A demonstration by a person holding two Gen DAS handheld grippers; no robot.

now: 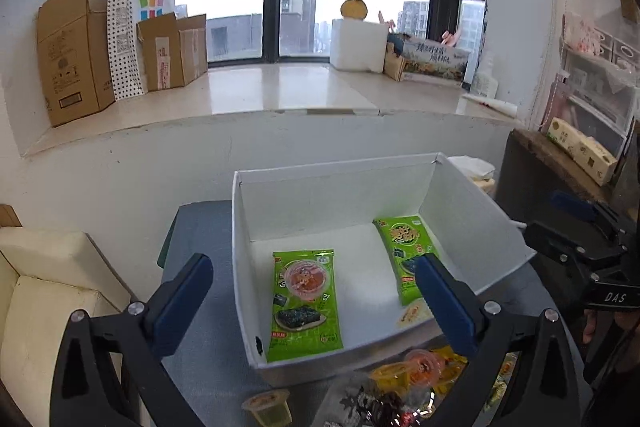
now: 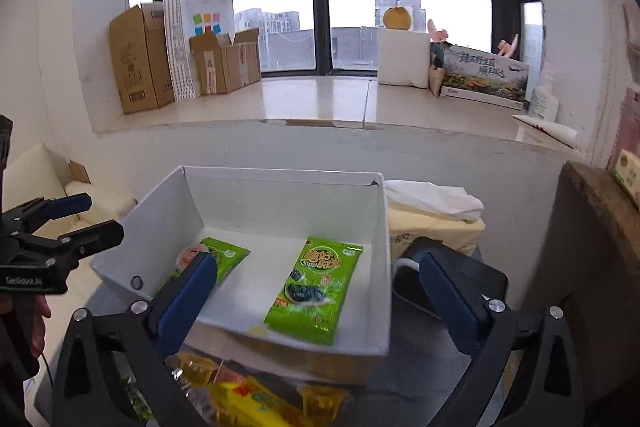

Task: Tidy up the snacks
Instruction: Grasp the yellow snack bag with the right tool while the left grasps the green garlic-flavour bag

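- I note the white box point(image 1: 460, 203): matt card, smooth walls.
- Seaweed packets point(image 1: 306, 303): glossy green plastic film, creased.
- Jelly cups point(image 1: 272, 407): clear shiny plastic with foil-like lids.
- Left gripper point(image 1: 316, 301): matt black plastic, blue rubbery pads, bright metal screws.
- Windowsill point(image 2: 320, 99): polished stone, reflective.
- Cartons point(image 2: 136, 63): plain brown corrugated card.

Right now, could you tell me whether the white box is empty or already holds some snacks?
Partly filled. The white box holds two green seaweed packets, lying flat, with a small jelly cup on one; most of its floor is bare.
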